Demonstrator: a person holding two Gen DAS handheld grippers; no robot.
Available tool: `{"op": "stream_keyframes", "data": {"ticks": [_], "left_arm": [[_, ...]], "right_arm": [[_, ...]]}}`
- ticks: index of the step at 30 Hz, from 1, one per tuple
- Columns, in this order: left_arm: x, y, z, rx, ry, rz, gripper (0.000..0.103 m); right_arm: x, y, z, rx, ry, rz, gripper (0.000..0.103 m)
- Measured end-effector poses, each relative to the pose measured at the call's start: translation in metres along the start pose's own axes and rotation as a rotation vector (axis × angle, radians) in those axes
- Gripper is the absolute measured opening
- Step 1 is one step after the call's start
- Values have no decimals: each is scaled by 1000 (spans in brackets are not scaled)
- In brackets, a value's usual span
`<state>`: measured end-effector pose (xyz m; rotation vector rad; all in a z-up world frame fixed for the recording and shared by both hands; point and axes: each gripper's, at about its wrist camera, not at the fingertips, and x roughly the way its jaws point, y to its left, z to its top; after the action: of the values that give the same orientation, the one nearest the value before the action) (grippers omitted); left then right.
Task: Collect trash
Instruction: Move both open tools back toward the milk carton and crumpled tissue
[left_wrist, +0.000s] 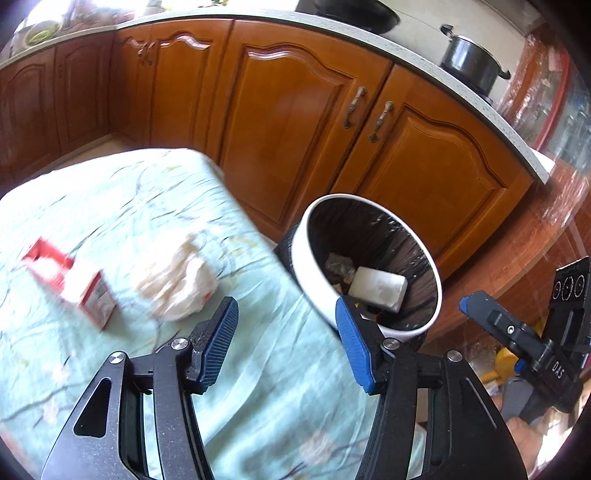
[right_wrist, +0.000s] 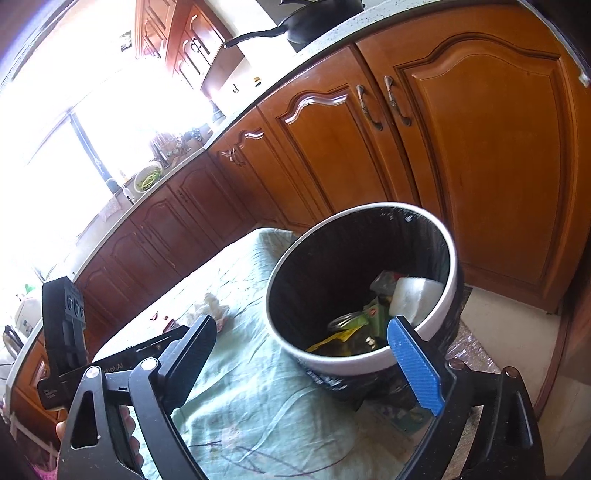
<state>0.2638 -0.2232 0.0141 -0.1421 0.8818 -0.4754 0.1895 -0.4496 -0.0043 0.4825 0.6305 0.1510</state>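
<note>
Nearest the left wrist lens, the left gripper (left_wrist: 286, 325) was seen with its blue-padded jaws apart and nothing between them, held over the pale green patterned tablecloth (left_wrist: 110, 206). Beyond its left finger, two pieces of trash were noted on the cloth: a crumpled whitish wrapper (left_wrist: 179, 282), blurred, and to its left a red-and-white carton (left_wrist: 70, 282) lying on its side, near the wrapper but apart from it.

A round trash bin (left_wrist: 314, 266) with a white rim and a black liner was recorded just beside the table's edge, in front of the brown wooden cabinet doors (left_wrist: 295, 122). Inside it, a white block-like packet (left_wrist: 378, 288) was seen resting on darker, mixed scraps.

From the right wrist view, the right gripper (right_wrist: 306, 332) was seen with jaws spread wide and empty, hovering at the near rim of the bin (right_wrist: 439, 314). In that view the bin's contents were made out as the white packet (right_wrist: 413, 293), a metal can (right_wrist: 345, 321), green wrappers (right_wrist: 373, 314) and a yellow scrap (right_wrist: 328, 339).

A dark pot (left_wrist: 471, 61) was noted on the counter above.
</note>
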Motion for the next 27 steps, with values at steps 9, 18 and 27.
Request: {"op": "stream_keyframes", "data": {"ticks": [9, 18, 27], "left_arm": [[-37, 56, -27, -141, -20, 44, 61], [-58, 101, -49, -243, -30, 74, 65], [-65, 127, -50, -320, -34, 81, 74]], "right_arm": [[16, 35, -23, -12, 58, 48, 96], [30, 70, -47, -62, 114, 65, 103], [49, 85, -53, -78, 142, 74, 103]]}}
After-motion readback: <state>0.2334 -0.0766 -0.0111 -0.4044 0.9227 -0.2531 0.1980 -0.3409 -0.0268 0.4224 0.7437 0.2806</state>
